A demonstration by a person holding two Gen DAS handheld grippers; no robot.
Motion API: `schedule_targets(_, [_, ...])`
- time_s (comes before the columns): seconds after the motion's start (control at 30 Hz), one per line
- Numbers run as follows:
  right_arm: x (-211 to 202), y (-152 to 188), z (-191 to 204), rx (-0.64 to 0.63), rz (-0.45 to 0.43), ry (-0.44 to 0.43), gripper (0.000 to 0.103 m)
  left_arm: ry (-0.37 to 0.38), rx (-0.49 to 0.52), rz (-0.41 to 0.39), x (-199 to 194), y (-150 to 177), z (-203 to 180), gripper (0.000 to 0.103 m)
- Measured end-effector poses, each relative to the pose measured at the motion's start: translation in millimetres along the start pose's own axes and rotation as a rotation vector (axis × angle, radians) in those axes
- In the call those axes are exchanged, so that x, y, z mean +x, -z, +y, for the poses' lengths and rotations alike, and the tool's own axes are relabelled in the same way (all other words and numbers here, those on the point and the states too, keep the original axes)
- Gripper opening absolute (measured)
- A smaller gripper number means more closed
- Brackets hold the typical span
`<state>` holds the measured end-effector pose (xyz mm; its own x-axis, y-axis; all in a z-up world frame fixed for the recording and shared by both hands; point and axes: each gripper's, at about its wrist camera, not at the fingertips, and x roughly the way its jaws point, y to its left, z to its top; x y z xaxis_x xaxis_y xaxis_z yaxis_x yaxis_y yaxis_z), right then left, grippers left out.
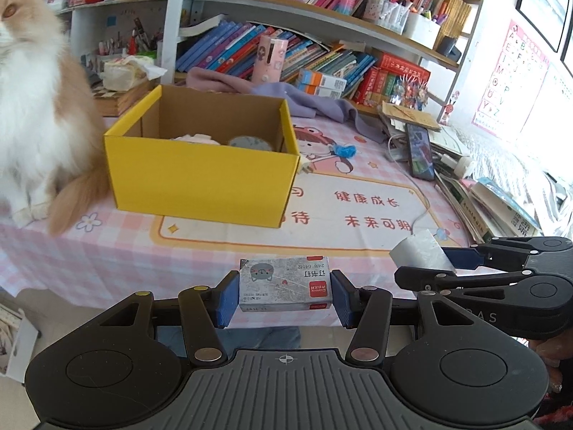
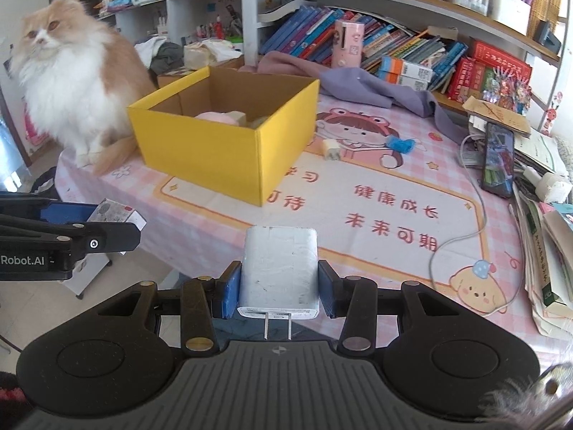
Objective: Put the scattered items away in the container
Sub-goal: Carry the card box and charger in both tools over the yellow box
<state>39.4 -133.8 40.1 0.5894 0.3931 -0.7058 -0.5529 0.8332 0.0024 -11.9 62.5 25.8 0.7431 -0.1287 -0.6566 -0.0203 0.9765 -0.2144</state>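
My left gripper (image 1: 284,295) is shut on a small staple box (image 1: 284,285) with a grey cat picture, held off the table's near edge. My right gripper (image 2: 278,292) is shut on a white plug adapter (image 2: 279,268), prongs toward the camera. Each gripper shows in the other view: the right gripper (image 1: 429,268) at right, the left gripper (image 2: 114,222) at left. The yellow cardboard box (image 1: 204,175) (image 2: 222,147) stands open on the pink table mat, farther in, with a tape roll (image 1: 250,142) and pale soft items inside. A small white charger (image 2: 331,148) and a blue scrap (image 2: 401,143) lie beyond it.
An orange-and-white cat (image 1: 32,107) (image 2: 71,79) sits right beside the box's left side. A phone (image 2: 497,159) with a white cable (image 2: 476,222), stacked books and papers (image 2: 544,251) fill the right edge. A purple cloth (image 2: 376,86) and bookshelves stand behind.
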Motion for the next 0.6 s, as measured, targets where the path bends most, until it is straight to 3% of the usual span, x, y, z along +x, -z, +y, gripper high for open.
schedule_targets(0.6, [20.8,-27.1,73.3,-0.186,-0.003,-0.17,0.042,-0.119,-0.134,-0.054,-34.1,12.9,58.1,0.052])
